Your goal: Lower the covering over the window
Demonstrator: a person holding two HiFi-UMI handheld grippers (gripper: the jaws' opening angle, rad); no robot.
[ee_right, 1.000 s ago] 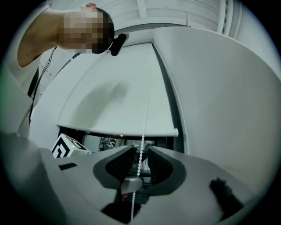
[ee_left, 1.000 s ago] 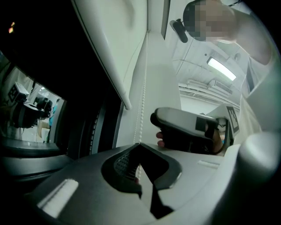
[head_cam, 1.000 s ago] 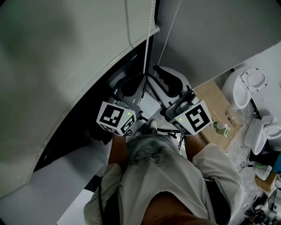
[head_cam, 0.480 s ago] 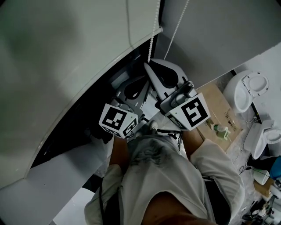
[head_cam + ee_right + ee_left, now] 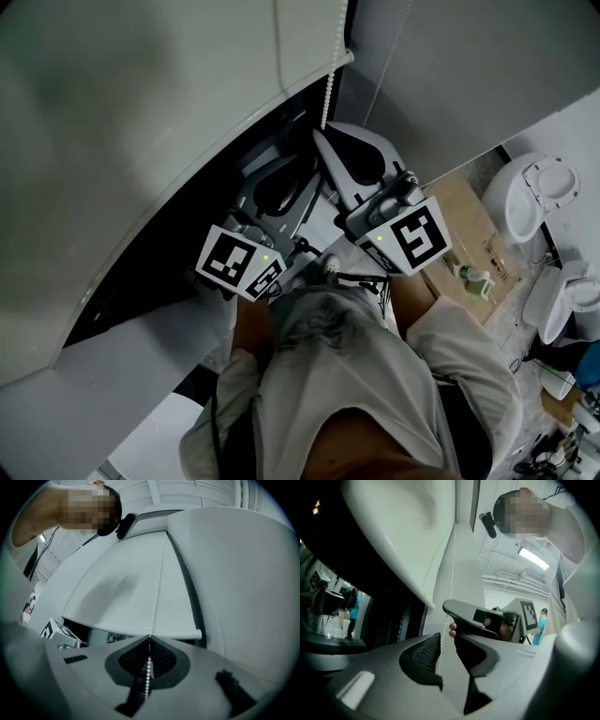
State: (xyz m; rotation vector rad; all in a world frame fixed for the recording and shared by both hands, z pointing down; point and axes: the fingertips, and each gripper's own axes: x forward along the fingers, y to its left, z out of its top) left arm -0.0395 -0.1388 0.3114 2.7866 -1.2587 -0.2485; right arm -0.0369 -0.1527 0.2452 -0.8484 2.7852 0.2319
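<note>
Left claw (image 5: 447, 641) jaws just opening; white beaded pull chain (image 5: 451, 588) runs loose between them. Right claw (image 5: 149, 654), higher up the chain, newly clenched on it. Pale fabric roller blind (image 5: 126, 588) hangs above both, partly lowered. Grip handed over; next pull likely the right's.

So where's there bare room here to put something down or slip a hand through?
Bare: the pale ledge below the dark window gap, left of the person's shirt, and the brown board between the right gripper and the toilet. Crowded: around the bead chain, which the right gripper clamps while the left gripper, jaws just opening, straddles it.
</note>
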